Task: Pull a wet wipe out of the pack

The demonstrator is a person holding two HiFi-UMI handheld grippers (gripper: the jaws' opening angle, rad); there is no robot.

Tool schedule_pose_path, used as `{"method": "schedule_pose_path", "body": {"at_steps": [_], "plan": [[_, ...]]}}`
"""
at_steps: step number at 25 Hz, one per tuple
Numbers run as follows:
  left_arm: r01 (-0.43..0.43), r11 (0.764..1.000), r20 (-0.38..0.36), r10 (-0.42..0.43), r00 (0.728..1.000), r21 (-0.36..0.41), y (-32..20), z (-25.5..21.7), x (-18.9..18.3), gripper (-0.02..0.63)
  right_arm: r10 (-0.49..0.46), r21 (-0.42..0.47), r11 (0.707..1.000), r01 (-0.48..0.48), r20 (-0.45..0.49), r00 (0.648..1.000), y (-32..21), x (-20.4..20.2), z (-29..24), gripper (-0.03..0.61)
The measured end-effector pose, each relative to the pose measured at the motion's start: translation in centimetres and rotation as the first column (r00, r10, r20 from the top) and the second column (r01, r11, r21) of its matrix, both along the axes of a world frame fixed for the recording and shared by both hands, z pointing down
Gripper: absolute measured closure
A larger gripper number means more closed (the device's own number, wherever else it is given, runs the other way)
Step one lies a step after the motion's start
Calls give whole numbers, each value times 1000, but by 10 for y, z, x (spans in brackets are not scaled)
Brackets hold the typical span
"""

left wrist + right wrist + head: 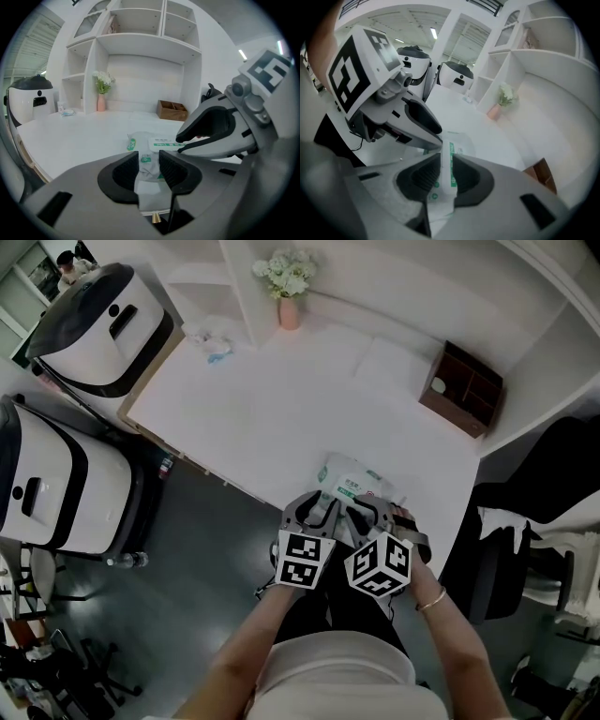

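The wet wipe pack (pixel 352 482), white film with green print, lies on the white table (pixel 272 409) close to its front edge. Both grippers meet at the pack's near end, side by side. My left gripper (pixel 316 510) is shut on that end: in the left gripper view the film (pixel 150 142) fills the gap between the black pads (pixel 127 169). My right gripper (pixel 446 161) is shut on a thin white sheet with a green stripe (pixel 450 174), the pack's flap by its look, standing on edge between its pads. The right gripper's tips (pixel 182 139) rest over the pack's label.
A pink vase with white flowers (pixel 289 296) stands at the back of the table and a brown wooden organiser (pixel 461 388) at the right. White and black machines (pixel 94 329) stand at the left. A dark chair (pixel 525 549) is at the right.
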State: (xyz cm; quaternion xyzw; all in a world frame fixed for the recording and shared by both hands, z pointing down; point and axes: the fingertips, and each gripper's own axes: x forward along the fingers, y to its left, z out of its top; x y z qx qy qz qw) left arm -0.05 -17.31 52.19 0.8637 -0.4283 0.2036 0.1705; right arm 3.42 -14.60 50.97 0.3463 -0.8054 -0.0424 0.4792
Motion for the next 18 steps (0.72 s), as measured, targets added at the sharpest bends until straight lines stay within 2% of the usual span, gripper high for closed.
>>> {"method": "schedule_pose_path", "body": {"at_steps": [13,18], "plan": [[-10,1000,-16,10,1000,-7,1,1,-2,483,-12,-83,997,3,-111,994,-4,-2,9,512],[-14,1000,-19,14,1000,-12,0,1,-1,483,-14,-127,992,0,-112,994,-6,-1,9,514]]}}
